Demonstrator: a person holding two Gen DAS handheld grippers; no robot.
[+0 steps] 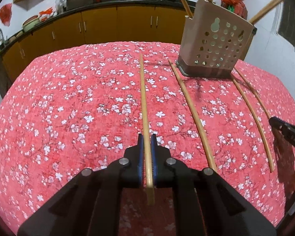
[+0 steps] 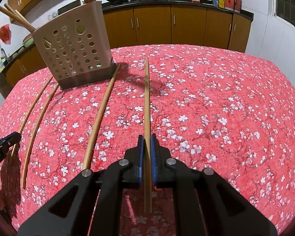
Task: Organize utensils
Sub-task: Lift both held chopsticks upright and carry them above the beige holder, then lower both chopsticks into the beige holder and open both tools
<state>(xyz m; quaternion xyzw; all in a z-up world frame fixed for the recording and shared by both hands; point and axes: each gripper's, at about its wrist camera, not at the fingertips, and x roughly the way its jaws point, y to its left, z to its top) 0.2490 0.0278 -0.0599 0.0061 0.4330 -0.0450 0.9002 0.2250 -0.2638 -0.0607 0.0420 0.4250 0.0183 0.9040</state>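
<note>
Both our left tool [image 1: 147, 140] and right tool [image 2: 147, 140] pinch chopsticks near one end; swinging them toward the holder [image 1: 214, 45], long tips could knock it over.

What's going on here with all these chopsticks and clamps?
A person holds a gripper in each hand. The left gripper is shut on one chopstick, and the right gripper on another chopstick. Two loose chopsticks lie on the floral tablecloth before the perforated utensil holder, which already holds several.
</note>
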